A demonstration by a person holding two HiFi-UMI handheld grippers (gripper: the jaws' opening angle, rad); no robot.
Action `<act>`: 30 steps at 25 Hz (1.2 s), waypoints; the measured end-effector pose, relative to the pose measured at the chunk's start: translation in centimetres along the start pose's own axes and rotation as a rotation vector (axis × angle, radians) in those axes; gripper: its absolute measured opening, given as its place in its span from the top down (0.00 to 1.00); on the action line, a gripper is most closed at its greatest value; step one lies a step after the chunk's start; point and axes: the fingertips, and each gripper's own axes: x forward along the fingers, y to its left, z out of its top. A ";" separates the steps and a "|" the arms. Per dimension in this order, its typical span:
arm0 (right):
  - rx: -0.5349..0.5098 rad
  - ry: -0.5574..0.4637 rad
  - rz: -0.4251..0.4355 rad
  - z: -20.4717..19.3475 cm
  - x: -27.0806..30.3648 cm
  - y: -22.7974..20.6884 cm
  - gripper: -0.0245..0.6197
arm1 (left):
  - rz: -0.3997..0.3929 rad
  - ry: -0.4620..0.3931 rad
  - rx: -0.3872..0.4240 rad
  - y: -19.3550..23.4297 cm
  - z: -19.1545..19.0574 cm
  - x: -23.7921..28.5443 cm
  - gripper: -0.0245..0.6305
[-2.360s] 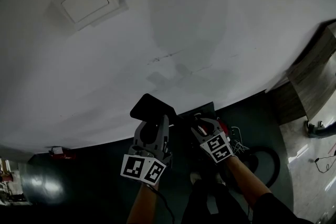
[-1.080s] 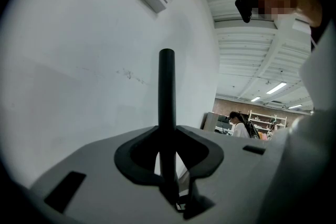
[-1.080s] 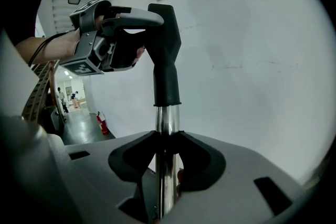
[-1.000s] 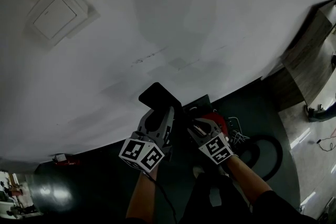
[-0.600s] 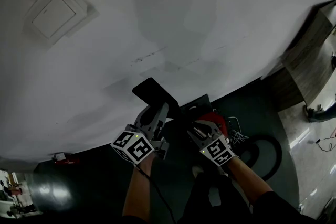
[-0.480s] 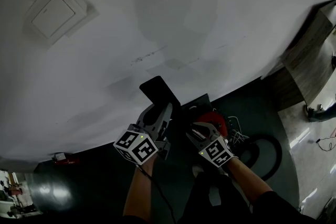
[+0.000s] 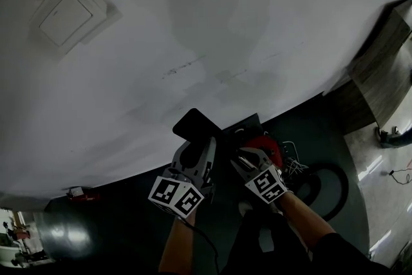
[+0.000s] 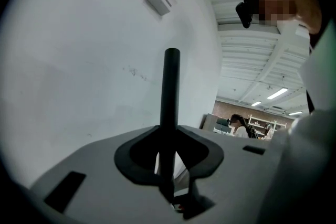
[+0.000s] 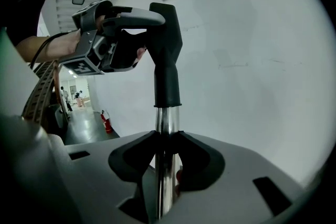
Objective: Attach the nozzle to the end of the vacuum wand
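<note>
Left tool (image 7: 198, 150) clamped on black nozzle (image 9: 167, 55), at its flat upper end. Right tool (image 9: 167, 159) closed on chrome wand (image 9: 167, 119) just below. Nozzle collar sits over wand end, both upright, near white wall (image 7: 225, 22).

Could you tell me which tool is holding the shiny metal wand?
The right tool, clamped on the metal wand; the left tool grips the black nozzle.

The left gripper (image 7: 201, 143), clamping the nozzle (image 7: 194, 126), now sits slightly lower and nearer the right gripper (image 7: 243, 156) holding the wand (image 9: 167, 128)
</note>
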 end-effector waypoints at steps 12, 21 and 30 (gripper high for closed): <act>-0.018 0.008 0.020 0.1 -0.1 0.0 0.74 | -0.034 0.038 -0.135 2.2 0.0 0.5 0.83; -0.013 0.010 0.020 0.4 -0.2 -0.2 0.74 | -0.052 0.063 -0.123 2.1 0.0 1.1 0.83; -0.028 0.007 0.052 -0.3 0.0 1.7 0.74 | -0.065 0.074 -0.119 2.0 -0.4 2.1 0.83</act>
